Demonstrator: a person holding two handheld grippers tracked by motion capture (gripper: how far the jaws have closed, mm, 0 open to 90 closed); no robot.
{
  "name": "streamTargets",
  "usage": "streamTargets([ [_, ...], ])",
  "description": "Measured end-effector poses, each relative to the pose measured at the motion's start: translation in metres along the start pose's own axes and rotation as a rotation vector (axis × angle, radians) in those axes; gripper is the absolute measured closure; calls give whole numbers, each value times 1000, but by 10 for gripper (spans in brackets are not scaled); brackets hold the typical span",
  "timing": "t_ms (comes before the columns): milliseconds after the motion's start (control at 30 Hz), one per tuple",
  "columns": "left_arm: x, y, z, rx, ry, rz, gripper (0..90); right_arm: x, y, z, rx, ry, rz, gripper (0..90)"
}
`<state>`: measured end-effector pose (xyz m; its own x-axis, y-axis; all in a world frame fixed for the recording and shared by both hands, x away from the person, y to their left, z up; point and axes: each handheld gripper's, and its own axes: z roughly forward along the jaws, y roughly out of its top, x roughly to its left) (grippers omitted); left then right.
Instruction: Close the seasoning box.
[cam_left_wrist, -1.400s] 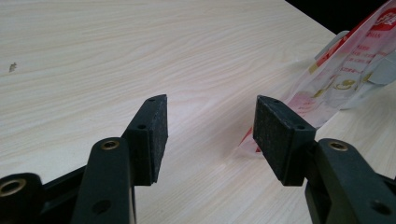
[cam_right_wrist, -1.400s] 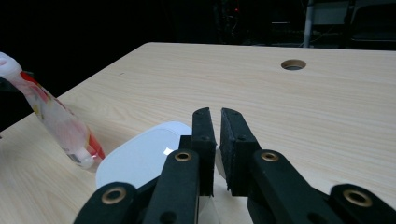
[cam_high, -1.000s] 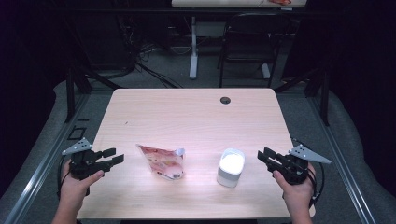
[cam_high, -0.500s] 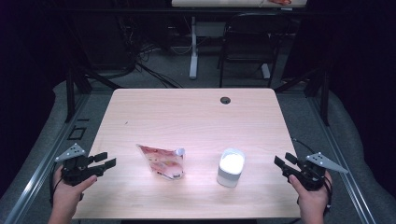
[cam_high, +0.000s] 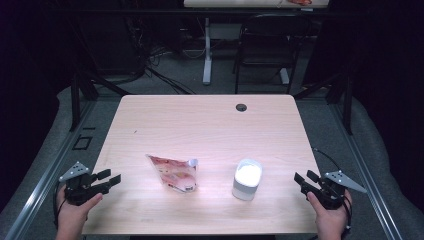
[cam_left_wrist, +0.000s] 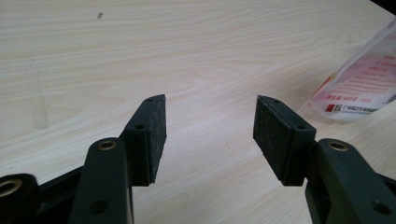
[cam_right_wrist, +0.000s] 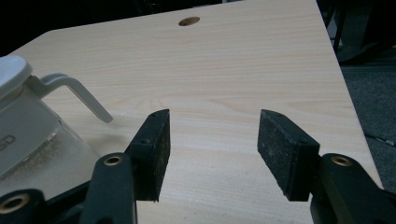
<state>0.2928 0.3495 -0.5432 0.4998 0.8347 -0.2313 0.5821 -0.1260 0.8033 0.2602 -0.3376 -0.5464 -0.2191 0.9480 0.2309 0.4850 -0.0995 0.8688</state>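
A red-and-white plastic pouch (cam_high: 175, 172) lies flat on the light wooden table (cam_high: 205, 125), left of the near middle. Right of it stands a clear jar with a white lid (cam_high: 247, 179) and a white handle. My left gripper (cam_high: 112, 177) hovers at the table's near-left edge, open and empty, pointing toward the pouch (cam_left_wrist: 359, 88). In its own view the left gripper (cam_left_wrist: 210, 105) has bare wood between its pads. My right gripper (cam_high: 302, 177) is at the near-right edge; its jaws have just been opening, with nothing between them. The right gripper (cam_right_wrist: 215, 116) has the jar (cam_right_wrist: 28, 126) to its left.
A round cable hole (cam_high: 241, 107) sits near the table's far edge, also seen as the hole (cam_right_wrist: 189, 21) in the right gripper view. A dark chair (cam_high: 262, 50) and a white desk leg (cam_high: 207, 55) stand beyond the table. Metal floor rails run along both sides.
Both hands have drawn back toward the near edge and outward, away from the pouch and jar. Pouch and jar have not moved.
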Motion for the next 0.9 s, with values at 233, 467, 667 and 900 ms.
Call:
streamTargets([
  [233,-4,-5,14,29,4,13,446,3,-5,6,20,0,-19,446],
  [467,-8,-6,21,27,2,13,444,12,-7,11,61,4,-87,445],
  [667,-9,-8,26,37,8,18,444,19,-7,15,92,19,-134,446],
  [900,-12,-8,30,52,3,38,441,22,-9,18,108,37,-137,445],
])
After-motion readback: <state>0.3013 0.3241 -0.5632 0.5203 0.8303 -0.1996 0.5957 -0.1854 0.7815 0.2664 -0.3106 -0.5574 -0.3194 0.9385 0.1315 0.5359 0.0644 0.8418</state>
